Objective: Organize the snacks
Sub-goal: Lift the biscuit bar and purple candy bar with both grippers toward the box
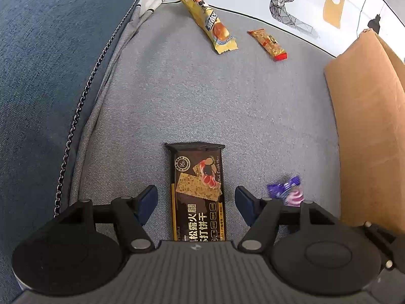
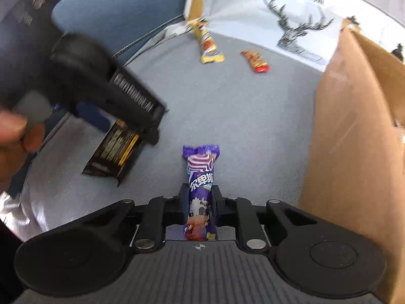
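**Two wrapped snacks in hand's reach, both light and crinkly**

Our left gripper (image 1: 196, 197) stands wide open over the sofa seat (image 1: 177, 101), its blue pads either side of the black cracker pack (image 1: 198, 190) without touching it. The pack lies flat on the grey cushion, long axis running away from us, between the seat's left seam and the cardboard box (image 1: 364, 126) at the right edge. We judge it light, with a slick foil film and brittle crackers inside. It looks stiff enough to lift by its long edges, so we would close across the narrow width near the middle and squeeze gently; a hard pinch could crack the contents, and the smooth film may slide if we catch only the crimped end.

Our right gripper (image 2: 200, 197) is closed on the purple candy bar (image 2: 201, 185), the wrapper pinched low on its length with the upper end and crimp standing free ahead of the fingers. It appears to be lifted off the cushion, just beside the box's near wall (image 2: 349, 152). We take it to be light and fairly soft, and the hold looks adequate for a short carry.

Further back on the seat, near the deer-print pillow (image 1: 291, 2), lie a yellow snack stick (image 1: 207, 22) and a small orange packet (image 1: 268, 43), well apart from both grippers. Both look as light and slippery as the others.
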Tool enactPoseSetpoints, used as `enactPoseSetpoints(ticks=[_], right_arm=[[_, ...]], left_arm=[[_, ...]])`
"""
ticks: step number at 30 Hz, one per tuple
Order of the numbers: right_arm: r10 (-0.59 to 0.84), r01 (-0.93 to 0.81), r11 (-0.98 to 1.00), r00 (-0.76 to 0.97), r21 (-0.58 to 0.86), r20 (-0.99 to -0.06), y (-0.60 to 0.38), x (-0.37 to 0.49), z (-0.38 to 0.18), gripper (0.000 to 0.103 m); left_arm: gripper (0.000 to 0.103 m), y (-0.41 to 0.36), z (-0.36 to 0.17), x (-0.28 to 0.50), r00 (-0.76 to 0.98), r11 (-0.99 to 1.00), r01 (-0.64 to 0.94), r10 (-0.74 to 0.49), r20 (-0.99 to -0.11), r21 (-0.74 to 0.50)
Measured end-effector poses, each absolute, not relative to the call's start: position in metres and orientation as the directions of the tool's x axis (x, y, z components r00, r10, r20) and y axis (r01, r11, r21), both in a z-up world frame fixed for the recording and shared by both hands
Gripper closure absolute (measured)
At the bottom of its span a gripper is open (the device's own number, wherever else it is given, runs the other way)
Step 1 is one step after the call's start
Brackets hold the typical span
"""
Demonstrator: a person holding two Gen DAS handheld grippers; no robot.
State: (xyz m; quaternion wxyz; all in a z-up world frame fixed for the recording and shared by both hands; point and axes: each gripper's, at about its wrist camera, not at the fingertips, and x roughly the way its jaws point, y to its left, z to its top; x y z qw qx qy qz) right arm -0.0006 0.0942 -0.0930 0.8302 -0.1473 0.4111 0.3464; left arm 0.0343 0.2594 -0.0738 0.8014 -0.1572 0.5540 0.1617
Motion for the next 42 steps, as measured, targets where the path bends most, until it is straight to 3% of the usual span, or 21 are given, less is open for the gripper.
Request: enactPoseSetpoints(ticks=[11,14,16,21,27,42], right_arm=[[0.431,-0.705,0.709,0.397,0.031,-0.81,0.098,-0.001,-0.101,0.081],[0.429,-0.71,0.704,0.406,0.016,-0.807,0.1,-0.002,-0.101,0.082],[0.428,-0.711,0.703,0.417,0.006,-0.802,0.1,-0.004,-0.1,0.085],[0.44,-0.687,0.726,0.463,0.001,-0.769,0.094,-0.003,-0.091,0.085],[0.414,-0.696,0.718,0.42,0.006,-0.808,0.098,-0.002,-0.1,0.084],[0.422,-0.691,0.723,0.46,-0.016,-0.781,0.096,-0.007,-0.096,0.085]], left_arm=[[0.032,0.254,-0.076,0.037,0.32,0.912,-0.409,0.107,-0.941,-0.035],[0.042,0.253,-0.076,0.037,0.32,0.916,-0.402,0.124,-0.939,-0.016],[0.06,0.253,-0.075,0.036,0.326,0.916,-0.401,0.135,-0.936,-0.008],[0.06,0.253,-0.068,0.034,0.37,0.916,-0.4,0.127,-0.92,-0.035],[0.06,0.251,-0.072,0.037,0.349,0.92,-0.391,0.12,-0.929,-0.028],[0.061,0.248,-0.07,0.033,0.368,0.921,-0.388,0.125,-0.921,-0.03]])
